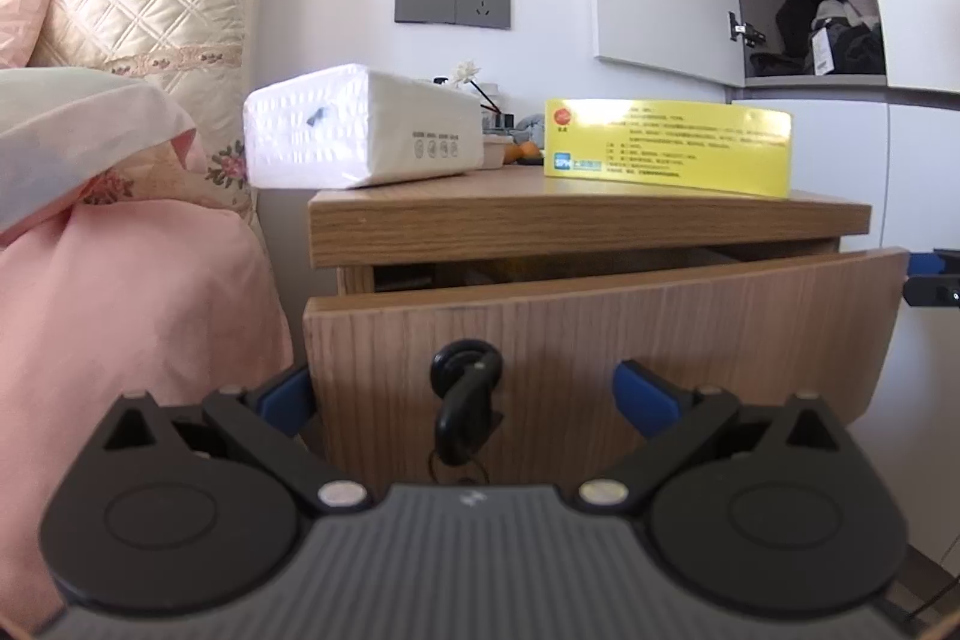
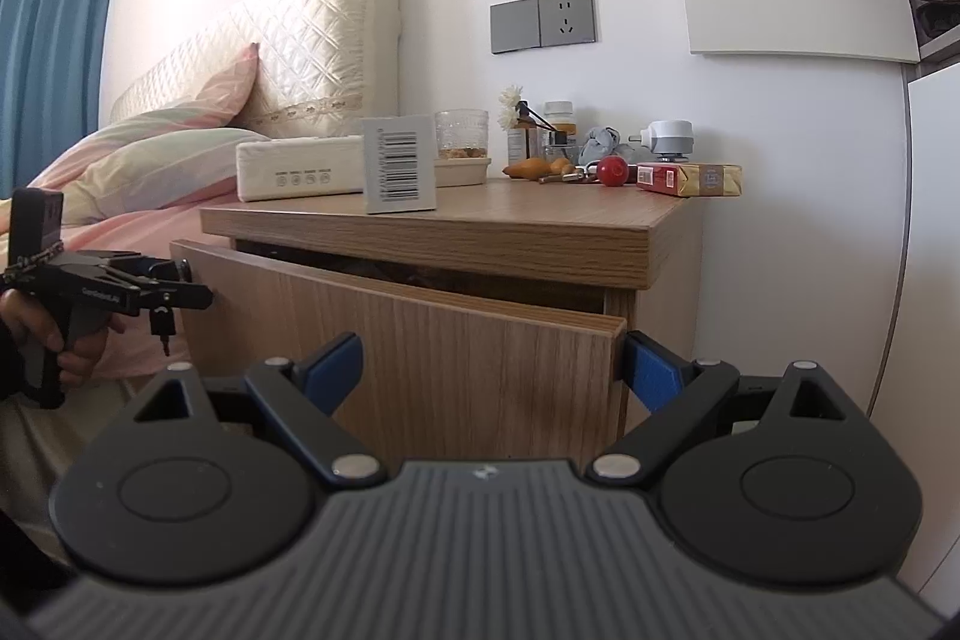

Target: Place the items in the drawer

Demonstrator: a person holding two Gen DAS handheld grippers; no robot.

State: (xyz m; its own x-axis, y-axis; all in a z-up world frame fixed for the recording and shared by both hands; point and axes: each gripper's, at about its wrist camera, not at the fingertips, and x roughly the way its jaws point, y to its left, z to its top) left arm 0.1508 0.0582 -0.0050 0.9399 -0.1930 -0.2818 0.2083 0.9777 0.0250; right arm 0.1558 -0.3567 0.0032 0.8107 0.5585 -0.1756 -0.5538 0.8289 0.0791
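Step in hand: we judge the drawer (image 1: 600, 340) is being opened; its front stands ajar under the nightstand top (image 1: 588, 214), and nothing is in our claws yet.
Left gripper (image 1: 465, 394): fingers spread wide, empty, facing the black handle (image 1: 465, 370) with its hanging key.
Right gripper (image 2: 492, 370): fingers spread, straddling the drawer front's right edge; gripping nothing.
Items: yellow box (image 1: 666, 145) and tissue pack (image 1: 360, 130) on top; untouched.
Next: we close on the handle and pull straight out; then lift an item.
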